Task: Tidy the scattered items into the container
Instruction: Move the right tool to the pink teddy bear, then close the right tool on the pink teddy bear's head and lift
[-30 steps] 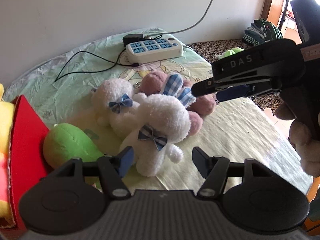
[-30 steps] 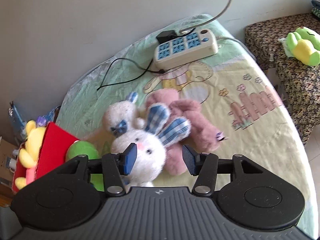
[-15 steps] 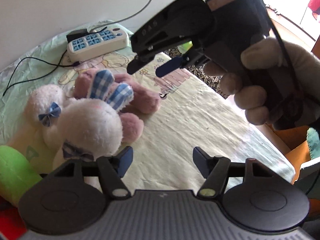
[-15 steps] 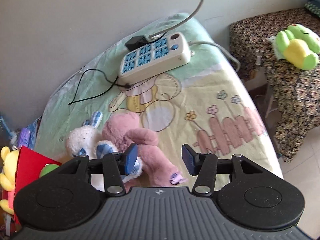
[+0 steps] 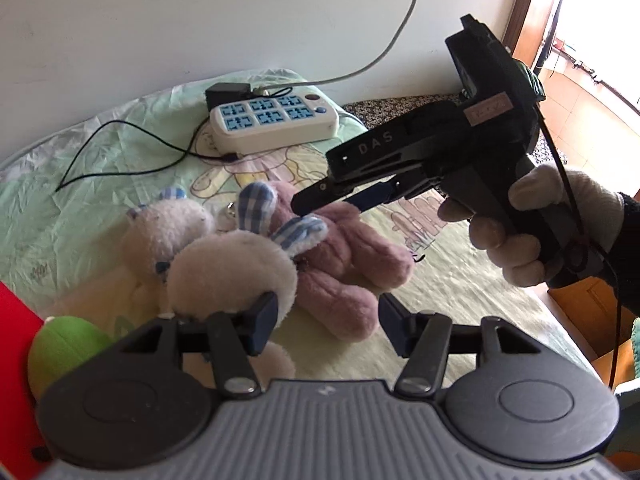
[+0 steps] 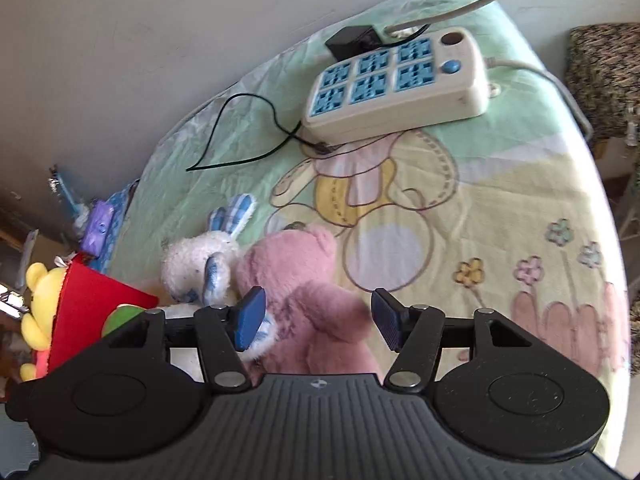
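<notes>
Left wrist: 2 white bunnies (image 5: 232, 272), 1 pink bear (image 5: 340, 256).

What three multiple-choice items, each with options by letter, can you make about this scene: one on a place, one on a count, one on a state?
1. Where is the power strip?
A. On the bed near the wall
B. Inside the red container
C. On the floor

2. How many blue socket panels does it have?
A. Three
B. Six
C. Nine

3. How is the right gripper?
A. Shut on a toy
B. Open above the pink plush bear
C. Out of view

Answers:
1. A, since it lies on the sheet under the wall.
2. B, two rows of three.
3. B, its fingers stand apart and grip nothing.
</notes>
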`<move>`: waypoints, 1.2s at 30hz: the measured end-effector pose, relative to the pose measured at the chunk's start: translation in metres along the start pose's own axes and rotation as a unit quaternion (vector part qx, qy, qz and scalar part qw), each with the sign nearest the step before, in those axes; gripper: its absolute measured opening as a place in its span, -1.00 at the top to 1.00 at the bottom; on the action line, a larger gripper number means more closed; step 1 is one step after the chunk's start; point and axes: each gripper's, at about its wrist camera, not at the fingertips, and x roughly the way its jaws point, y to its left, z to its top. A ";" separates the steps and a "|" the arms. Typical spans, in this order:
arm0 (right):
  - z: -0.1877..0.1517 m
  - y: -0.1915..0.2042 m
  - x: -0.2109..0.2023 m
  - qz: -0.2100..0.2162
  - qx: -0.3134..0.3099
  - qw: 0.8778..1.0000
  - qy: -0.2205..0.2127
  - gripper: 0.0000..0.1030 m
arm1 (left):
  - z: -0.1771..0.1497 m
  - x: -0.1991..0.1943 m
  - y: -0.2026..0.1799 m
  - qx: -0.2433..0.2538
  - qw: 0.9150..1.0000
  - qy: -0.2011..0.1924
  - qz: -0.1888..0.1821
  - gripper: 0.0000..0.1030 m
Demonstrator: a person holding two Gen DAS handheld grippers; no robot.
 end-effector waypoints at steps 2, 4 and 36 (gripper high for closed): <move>0.001 0.001 0.008 0.004 -0.008 1.000 0.015 -0.23 | 0.000 0.000 -0.003 0.000 1.000 0.001 -0.005 -0.28; -0.001 0.002 0.014 0.004 -0.008 0.999 0.030 -0.16 | -0.001 0.005 -0.011 0.004 1.000 0.011 -0.013 -0.31; -0.026 -0.017 -0.018 -0.008 0.074 0.997 0.000 0.21 | 0.001 0.093 -0.095 0.113 0.990 0.083 0.028 -0.35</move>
